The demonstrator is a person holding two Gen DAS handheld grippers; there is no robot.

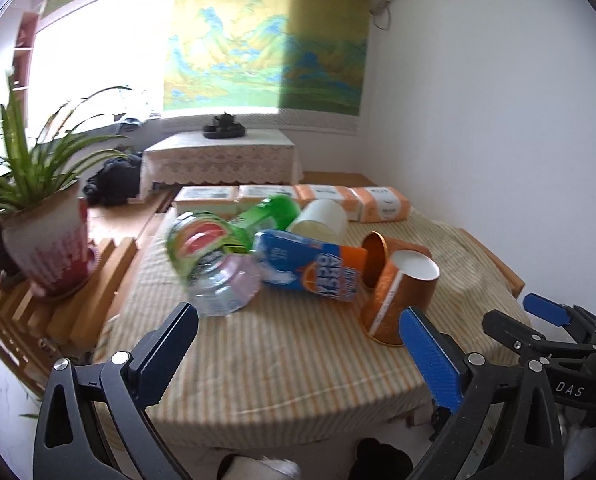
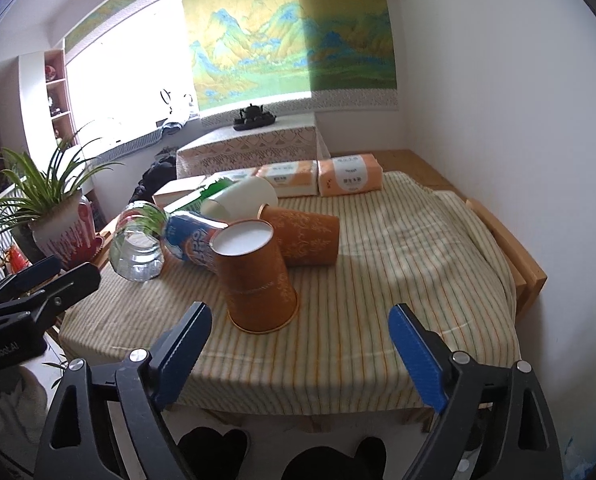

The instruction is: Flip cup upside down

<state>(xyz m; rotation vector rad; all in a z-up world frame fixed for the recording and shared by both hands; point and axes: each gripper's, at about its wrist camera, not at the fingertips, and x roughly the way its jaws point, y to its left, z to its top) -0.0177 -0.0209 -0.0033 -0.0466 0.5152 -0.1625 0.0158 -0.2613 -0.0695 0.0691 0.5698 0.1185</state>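
While both tools hung over the surface's near edge with jaws apart and empty, the left tool (image 1: 298,344) and right tool (image 2: 300,338) faced the cup (image 2: 255,276), which stood mouth-down on the striped cloth (image 2: 398,248).

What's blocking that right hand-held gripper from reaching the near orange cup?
Nothing visible. The right hand-held gripper is open, with only bare striped cloth between it and the near orange cup. That cup already stands rim down. A second orange cup lies on its side behind it.
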